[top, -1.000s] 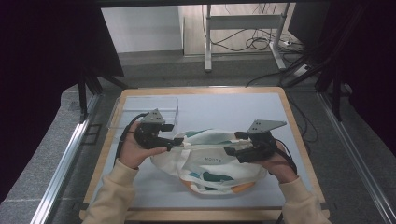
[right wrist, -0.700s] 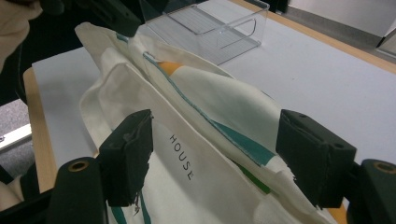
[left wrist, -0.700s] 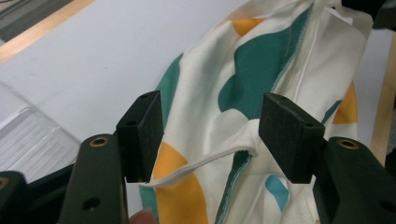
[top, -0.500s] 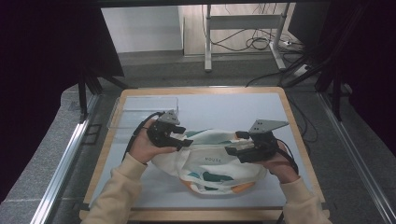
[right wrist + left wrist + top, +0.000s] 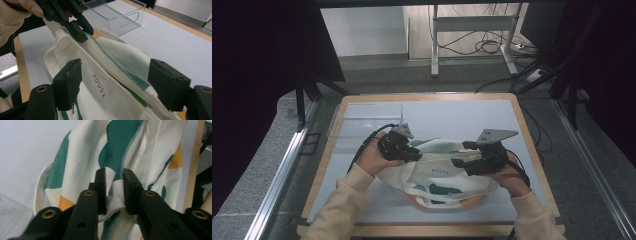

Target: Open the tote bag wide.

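A cream cloth bag (image 5: 442,177) with green and orange patches and the word HOUSE lies on the white mat. My left gripper (image 5: 412,152) is at the bag's left top edge. Its jaws have just been closing and now pinch a fold of the bag's rim (image 5: 115,195), as the left gripper view (image 5: 115,173) shows. My right gripper (image 5: 461,154) stands open at the bag's right side. In the right gripper view its wide jaws (image 5: 117,75) straddle the bag's upper cloth (image 5: 75,50) without pressing it, and the left gripper (image 5: 80,32) shows beyond.
A clear plastic bin (image 5: 362,120) stands at the back left of the mat, just behind the left hand. The mat (image 5: 462,115) has a wooden border. Dark frame posts and a metal rail flank the table.
My left gripper moved right to the bag's edge, and its jaws went from wide apart to closed on the rim. The right gripper stayed where it was.
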Demonstrator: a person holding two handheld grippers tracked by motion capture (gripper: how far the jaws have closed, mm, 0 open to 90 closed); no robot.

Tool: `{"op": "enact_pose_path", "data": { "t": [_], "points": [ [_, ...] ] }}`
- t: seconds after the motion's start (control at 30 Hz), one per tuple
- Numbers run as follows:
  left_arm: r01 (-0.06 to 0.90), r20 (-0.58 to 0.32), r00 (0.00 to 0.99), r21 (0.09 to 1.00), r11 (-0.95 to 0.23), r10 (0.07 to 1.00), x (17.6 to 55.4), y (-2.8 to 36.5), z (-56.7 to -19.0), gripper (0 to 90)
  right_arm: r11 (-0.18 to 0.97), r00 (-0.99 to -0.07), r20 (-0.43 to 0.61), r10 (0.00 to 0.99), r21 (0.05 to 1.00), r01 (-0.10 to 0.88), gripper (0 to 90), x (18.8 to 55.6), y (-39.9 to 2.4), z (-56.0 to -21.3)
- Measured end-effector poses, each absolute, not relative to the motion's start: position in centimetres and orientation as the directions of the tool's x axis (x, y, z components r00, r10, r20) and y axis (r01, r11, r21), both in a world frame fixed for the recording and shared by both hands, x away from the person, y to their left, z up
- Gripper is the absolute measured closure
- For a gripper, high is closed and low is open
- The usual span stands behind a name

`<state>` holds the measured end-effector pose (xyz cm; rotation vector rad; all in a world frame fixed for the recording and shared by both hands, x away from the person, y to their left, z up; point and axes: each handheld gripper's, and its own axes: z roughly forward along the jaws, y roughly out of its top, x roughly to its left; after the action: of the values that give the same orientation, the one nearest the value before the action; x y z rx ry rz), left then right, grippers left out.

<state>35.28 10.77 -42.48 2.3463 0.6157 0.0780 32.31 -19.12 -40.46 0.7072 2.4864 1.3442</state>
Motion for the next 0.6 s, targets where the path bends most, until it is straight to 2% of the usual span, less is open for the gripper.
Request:
{"op": "enact_pose_path", "data": {
  "t": [0.6],
  "points": [
    [0.416,-0.114,0.878,0.663,-0.622,0.466,35.37,10.96,-42.64,80.3,0.500,-0.876,0.010,0.483,0.818,0.285,29.8,31.96,-18.45,-40.51]
  ]
}}
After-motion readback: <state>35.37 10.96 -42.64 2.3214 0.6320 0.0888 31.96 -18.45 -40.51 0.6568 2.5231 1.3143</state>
